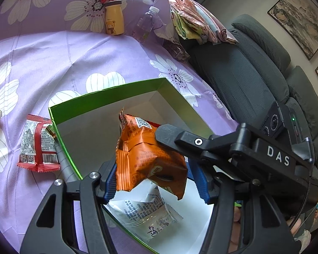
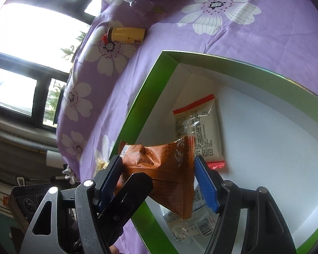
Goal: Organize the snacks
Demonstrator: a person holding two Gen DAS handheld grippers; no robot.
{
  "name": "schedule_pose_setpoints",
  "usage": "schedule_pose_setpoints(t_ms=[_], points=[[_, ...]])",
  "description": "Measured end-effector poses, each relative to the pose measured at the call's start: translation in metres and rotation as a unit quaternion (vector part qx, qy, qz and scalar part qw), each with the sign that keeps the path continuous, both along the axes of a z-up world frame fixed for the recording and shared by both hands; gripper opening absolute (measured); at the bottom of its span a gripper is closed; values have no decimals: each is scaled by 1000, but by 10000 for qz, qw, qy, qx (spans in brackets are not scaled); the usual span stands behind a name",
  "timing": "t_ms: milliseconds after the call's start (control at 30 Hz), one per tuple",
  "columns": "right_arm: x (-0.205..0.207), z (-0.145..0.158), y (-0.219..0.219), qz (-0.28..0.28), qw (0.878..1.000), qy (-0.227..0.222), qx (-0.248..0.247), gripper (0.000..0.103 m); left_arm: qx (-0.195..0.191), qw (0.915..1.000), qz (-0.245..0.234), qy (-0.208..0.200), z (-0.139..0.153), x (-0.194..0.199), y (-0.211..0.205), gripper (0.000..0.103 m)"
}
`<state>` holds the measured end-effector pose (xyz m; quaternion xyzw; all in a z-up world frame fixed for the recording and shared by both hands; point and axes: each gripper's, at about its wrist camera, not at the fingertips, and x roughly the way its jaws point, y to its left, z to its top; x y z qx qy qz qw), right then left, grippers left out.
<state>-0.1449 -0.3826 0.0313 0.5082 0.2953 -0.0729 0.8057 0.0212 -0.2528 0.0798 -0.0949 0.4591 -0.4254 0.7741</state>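
Both your grippers meet on orange snack pack (image 1: 150, 158) over green box (image 1: 108, 93) — L gripper (image 1: 154, 180) pads part-open, maybe touching; R gripper (image 2: 159, 182) similar.

A purple cloth with big white flowers (image 1: 78, 59) is covering the surface. A small yellow bottle with a bear on it (image 1: 114, 18) is standing up near the far edge, and a red loop is sitting at its brown cap. A clear water bottle (image 1: 147, 22) is lying just beside it. A pile of folded pink and yellow cloths (image 1: 198, 23) is resting on the dark grey sofa (image 1: 254, 69). Two framed pictures (image 1: 301, 20) are hanging on the wall behind the sofa. In the right wrist view, bright light is coming through a window with dark frames (image 2: 36, 42).
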Motion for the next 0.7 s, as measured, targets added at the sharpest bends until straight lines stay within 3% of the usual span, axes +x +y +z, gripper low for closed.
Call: schedule_pose_setpoints(t_ms=[700], points=[[1,-5,-4,-99,9996,111,228,71,304,9995,65,-108,0,-1,-9,62]])
